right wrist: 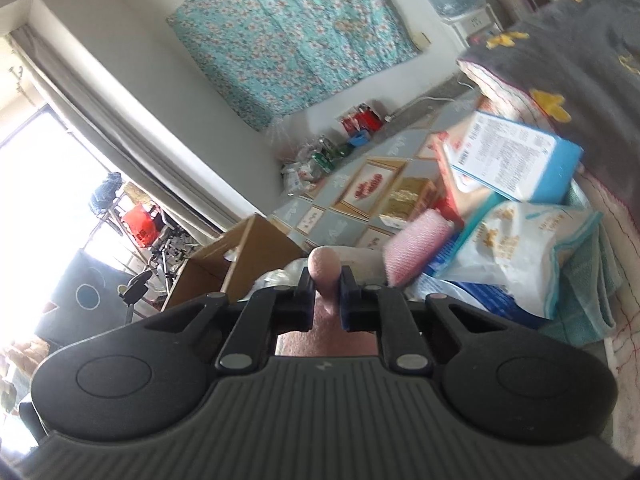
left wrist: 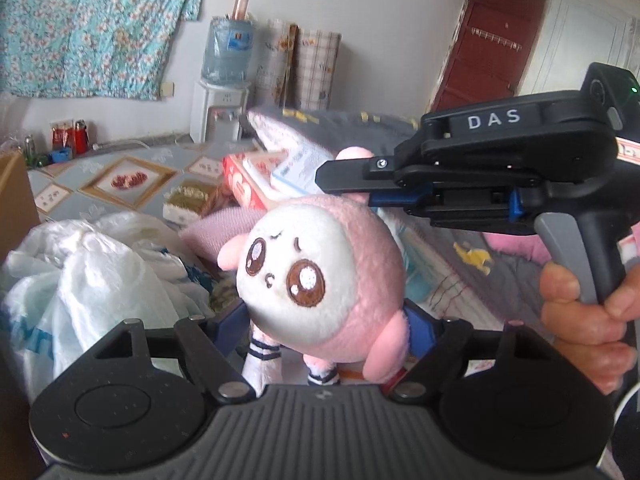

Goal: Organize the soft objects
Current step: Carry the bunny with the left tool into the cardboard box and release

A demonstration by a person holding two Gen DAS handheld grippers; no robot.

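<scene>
A pink plush doll [left wrist: 320,264] with a white face and big brown eyes hangs in the middle of the left wrist view. My right gripper [left wrist: 340,174] reaches in from the right, held by a hand [left wrist: 580,312], and is shut on the doll's pink ear. In the right wrist view that ear [right wrist: 325,264] sticks up, pinched between the right gripper's [right wrist: 325,280] blue pads. My left gripper [left wrist: 326,320] sits below the doll's head. Its blue fingers [left wrist: 234,320] stand wide on either side of the doll's body and striped legs; the head hides their tips.
White plastic bags [left wrist: 100,272] lie at the left beside a cardboard box [right wrist: 224,264]. Behind the doll are a red box [left wrist: 248,184], a blue-and-white carton [right wrist: 516,160], a snack bag [right wrist: 516,248], a pink knitted piece [right wrist: 416,248] and a grey blanket [left wrist: 460,264].
</scene>
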